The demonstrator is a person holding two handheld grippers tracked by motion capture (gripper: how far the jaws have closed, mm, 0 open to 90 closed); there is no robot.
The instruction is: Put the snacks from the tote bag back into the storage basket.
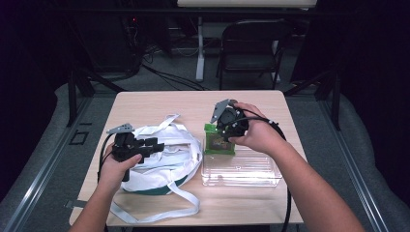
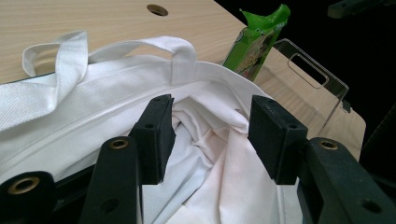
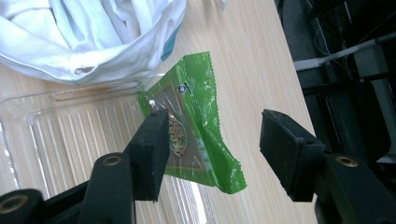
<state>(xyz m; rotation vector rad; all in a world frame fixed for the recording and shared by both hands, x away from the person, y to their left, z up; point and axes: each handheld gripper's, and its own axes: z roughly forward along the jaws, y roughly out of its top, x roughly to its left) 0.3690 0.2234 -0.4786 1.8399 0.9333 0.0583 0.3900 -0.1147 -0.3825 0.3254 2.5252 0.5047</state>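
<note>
The table (image 1: 159,104) was a light wood top with a round hole (image 2: 157,9) in it. A white bag (image 1: 167,159) lay on it at about 8 o'clock from centre, its straps trailing toward 6 and 11. A clear tray (image 1: 241,170) sat at about 4 o'clock, just beside the bag. A green packet (image 1: 215,141) stood at the tray's 10 o'clock corner.

white cloth bag (image 2: 70,116), glossy (crinkled) packet (image 3: 196,121)

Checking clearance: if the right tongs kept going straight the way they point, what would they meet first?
Probably the green snack packet, standing between the open right tongs at the clear tray's edge; depth is unclear.
</note>
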